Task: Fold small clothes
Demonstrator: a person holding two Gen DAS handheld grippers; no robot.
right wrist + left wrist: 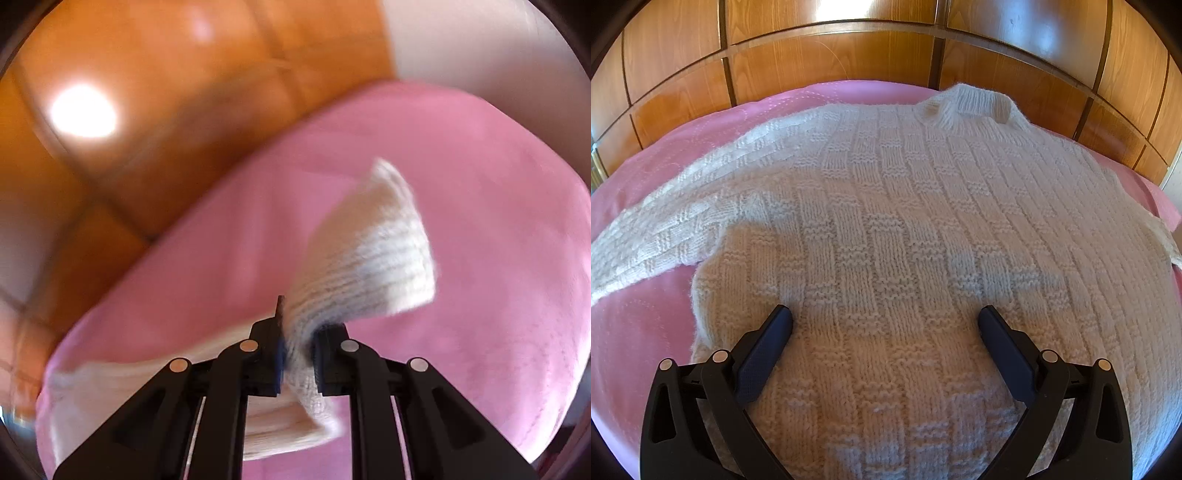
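the right claw [298,354] is clamping the sweater's [905,229] cuff [373,254] above the pink bedspread [480,221] — the left claw [885,325], jaws apart, is pressing the body. carry the sleeve across slowly — keeping it flat, untwisted.

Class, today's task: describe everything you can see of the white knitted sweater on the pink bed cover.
The sweater is a white, chunky, fuzzy-looking knit with a blocky basket-weave pattern and a ribbed collar at its far end. It lies spread flat on the pink bed cover before wooden panelling, one sleeve stretched out to the left. The open left gripper straddles its body. The right gripper is shut on a ribbed cuff, lifted above the cover; the view is blurred.
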